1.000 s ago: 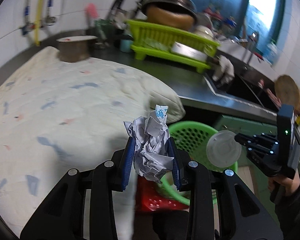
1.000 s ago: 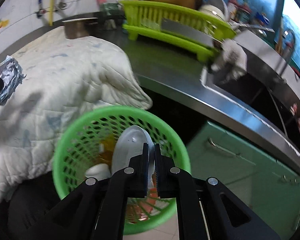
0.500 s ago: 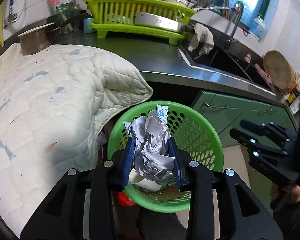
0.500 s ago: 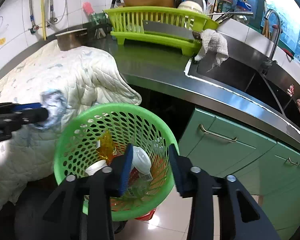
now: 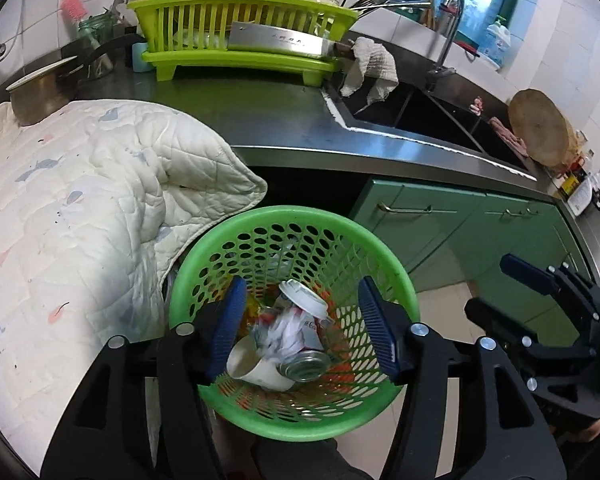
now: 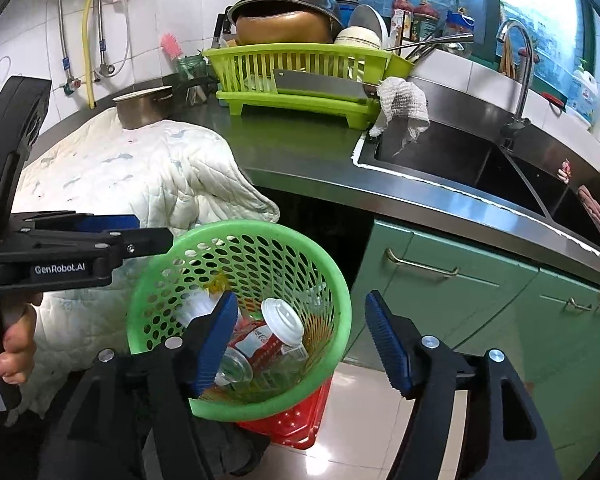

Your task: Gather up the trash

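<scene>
Green perforated plastic basket (image 5: 380, 248) stands on the floor in front of the stainless counter (image 5: 284, 120), just beside the hanging corner of a white quilted cloth (image 5: 100, 184) draped over the counter's left end. Left gripper (image 5: 304, 330) hovers over the basket mouth, blue-padded jaws spread wide, nothing between them. Directly below, inside the basket: crumpled paper wad (image 5: 286, 330), blurred in the left wrist view; a white paper cup (image 5: 256, 368) on its side at the near wall; a metal can (image 5: 305, 365) beside it; a white plastic lid (image 5: 302, 296) toward the centre. Right wrist view shows the same lid (image 6: 282, 320) resting on a red-and-white drink can (image 6: 260, 340), with a clear bottle (image 6: 236, 366) near the rim. Right gripper (image 6: 300, 340) is also spread apart and empty, positioned over the basket's right rim (image 6: 340, 292); seen from the left wrist view it sits off to the right (image 5: 540, 300), clear of the basket. A red basket (image 6: 300, 420) lies under the green one, only partly visible. On the counter behind: lime dish rack (image 6: 300, 76) with a cleaver (image 6: 320, 84) across its front, a steel pot (image 6: 144, 106) at the cloth's far edge, a rag (image 6: 404, 104) over the sink's left edge.
</scene>
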`<state>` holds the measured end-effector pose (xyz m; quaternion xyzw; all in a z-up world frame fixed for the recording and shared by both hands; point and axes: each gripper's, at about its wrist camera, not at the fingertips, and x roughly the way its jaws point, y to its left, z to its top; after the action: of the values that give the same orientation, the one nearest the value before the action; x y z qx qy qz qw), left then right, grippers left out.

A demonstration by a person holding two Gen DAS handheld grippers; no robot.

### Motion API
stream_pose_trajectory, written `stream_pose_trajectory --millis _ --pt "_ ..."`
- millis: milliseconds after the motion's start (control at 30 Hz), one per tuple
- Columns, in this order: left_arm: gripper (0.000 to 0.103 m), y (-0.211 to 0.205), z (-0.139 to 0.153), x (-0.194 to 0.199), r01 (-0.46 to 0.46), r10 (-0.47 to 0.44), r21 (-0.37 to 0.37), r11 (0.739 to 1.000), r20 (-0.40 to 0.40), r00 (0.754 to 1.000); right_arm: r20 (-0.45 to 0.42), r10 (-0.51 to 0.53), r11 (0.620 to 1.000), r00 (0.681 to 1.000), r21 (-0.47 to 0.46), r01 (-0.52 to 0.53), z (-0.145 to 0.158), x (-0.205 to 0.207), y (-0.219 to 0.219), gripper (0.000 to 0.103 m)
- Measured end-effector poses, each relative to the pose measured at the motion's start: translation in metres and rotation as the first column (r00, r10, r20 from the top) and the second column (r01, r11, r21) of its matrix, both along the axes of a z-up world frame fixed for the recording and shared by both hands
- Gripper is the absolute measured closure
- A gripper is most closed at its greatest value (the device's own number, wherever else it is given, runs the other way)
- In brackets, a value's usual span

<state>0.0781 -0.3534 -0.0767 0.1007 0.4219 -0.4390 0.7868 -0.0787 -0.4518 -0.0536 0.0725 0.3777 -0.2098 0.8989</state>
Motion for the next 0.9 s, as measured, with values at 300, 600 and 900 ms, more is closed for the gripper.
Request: stream_pose_trajectory --millis 300,600,900 --pt "0.033 0.026 0.017 0.002 -0.047 0.047 -0.02 0.999 0.031 0.998 0.037 -0.008 1.0 0.999 0.011 0.007 0.008 -0.01 0.012 0.027" --pt "0.013 0.076 0.042 0.008 -0.153 0.155 -0.028 0.988 0.112 0.982 0.109 0.015 0.999 0.994 0.033 -0.018 0.025 -0.003 0.036 0.017" --pt "0.005 0.131 0.064 0.02 -0.26 0.261 -0.035 0.965 0.19 0.946 0.144 0.102 0.994 0.984 0.024 -0.106 0.037 0.029 0.071 0.014"
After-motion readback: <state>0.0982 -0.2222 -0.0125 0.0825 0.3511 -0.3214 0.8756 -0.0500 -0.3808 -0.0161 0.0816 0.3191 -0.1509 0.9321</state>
